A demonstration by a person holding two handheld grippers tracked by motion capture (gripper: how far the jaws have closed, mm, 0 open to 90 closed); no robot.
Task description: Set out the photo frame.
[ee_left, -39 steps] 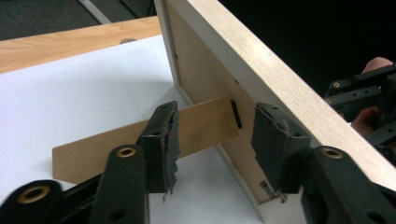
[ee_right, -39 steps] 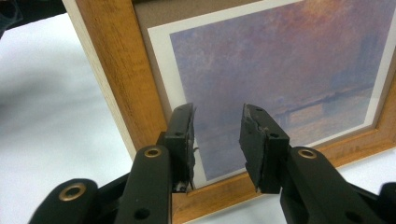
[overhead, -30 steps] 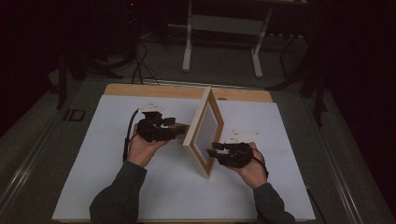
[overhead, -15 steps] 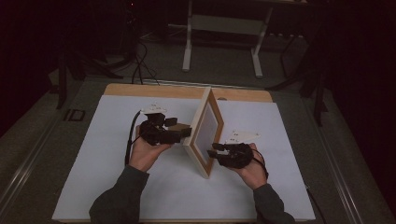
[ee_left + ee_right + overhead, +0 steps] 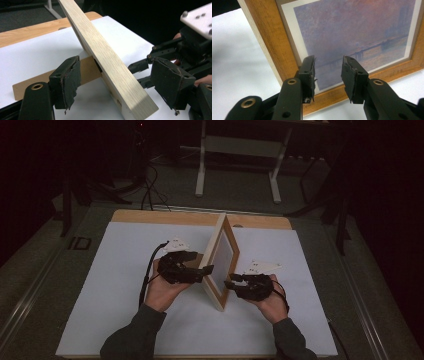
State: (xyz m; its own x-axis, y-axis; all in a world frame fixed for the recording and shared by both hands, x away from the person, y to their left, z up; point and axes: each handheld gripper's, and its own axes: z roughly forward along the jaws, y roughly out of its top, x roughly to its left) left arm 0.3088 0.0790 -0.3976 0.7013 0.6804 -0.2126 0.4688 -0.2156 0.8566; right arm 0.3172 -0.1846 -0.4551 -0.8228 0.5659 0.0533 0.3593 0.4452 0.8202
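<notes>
Picture frame stands on edge btwn both grippers. Left gripper jaws just opened wide, straddling frame's edge w/o pressing; right gripper parted, empty, facing the print. Risk: frame unsupported, any nudge could tip it flat.

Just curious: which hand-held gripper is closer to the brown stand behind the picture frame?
Left. The left hand-held gripper sits behind the picture frame beside its stand; the right hand-held gripper faces the front.

Pale wood frame (hazy purplish print)
</notes>
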